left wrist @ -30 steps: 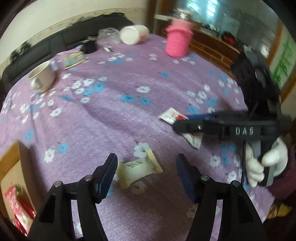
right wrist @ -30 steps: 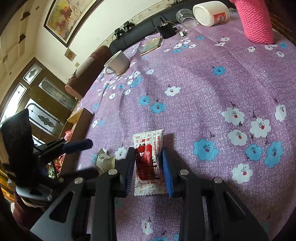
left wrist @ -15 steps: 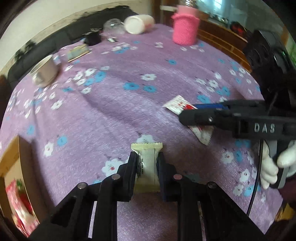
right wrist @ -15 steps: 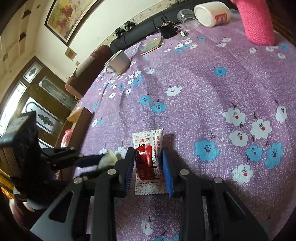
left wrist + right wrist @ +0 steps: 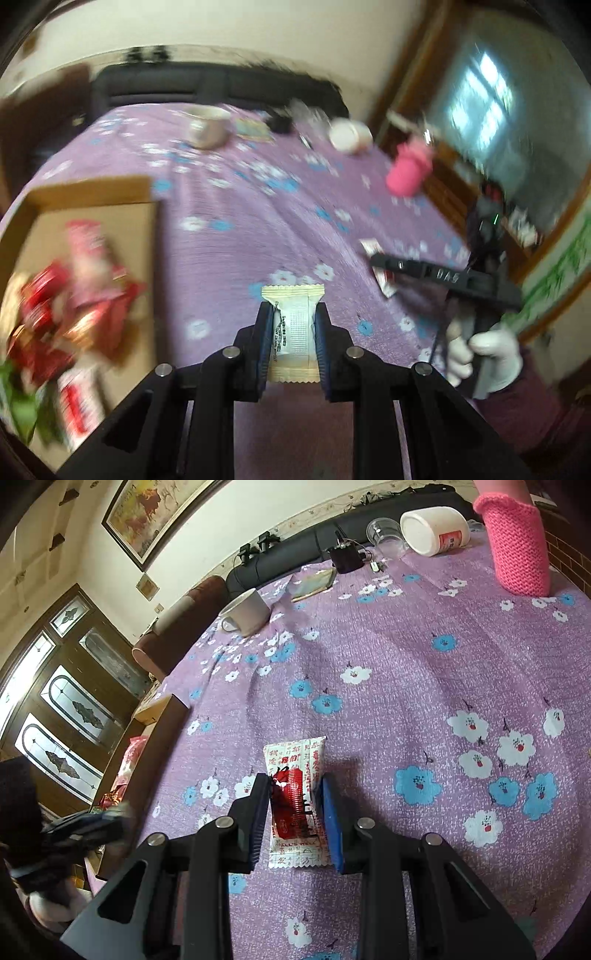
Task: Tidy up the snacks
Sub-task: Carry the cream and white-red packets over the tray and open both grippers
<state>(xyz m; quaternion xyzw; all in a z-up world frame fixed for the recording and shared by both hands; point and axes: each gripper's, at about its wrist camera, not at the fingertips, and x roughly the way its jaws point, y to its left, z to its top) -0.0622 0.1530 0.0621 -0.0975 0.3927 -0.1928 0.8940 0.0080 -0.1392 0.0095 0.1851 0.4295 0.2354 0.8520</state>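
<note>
My left gripper (image 5: 293, 314) is shut on a cream snack packet (image 5: 293, 325) and holds it above the purple flowered tablecloth, right of a cardboard box (image 5: 122, 206) with several red snack packs (image 5: 74, 288) inside. My right gripper (image 5: 295, 790) is shut on a red and white snack packet (image 5: 295, 775) that lies on the cloth. The right gripper (image 5: 384, 264) also shows in the left wrist view, and the blurred left gripper (image 5: 110, 821) shows at the lower left of the right wrist view.
At the far side of the table stand a white mug (image 5: 247, 611), a pink knitted holder (image 5: 517, 554), a tipped white jar (image 5: 432, 531), a clear cup (image 5: 384, 531), a small black device (image 5: 345, 559) and a flat card (image 5: 314, 585). The box (image 5: 162, 716) stands at the table's left edge.
My left gripper closed on the cream packet, lifted it and swung left toward the cardboard box. My right gripper stayed shut on the red and white packet.
</note>
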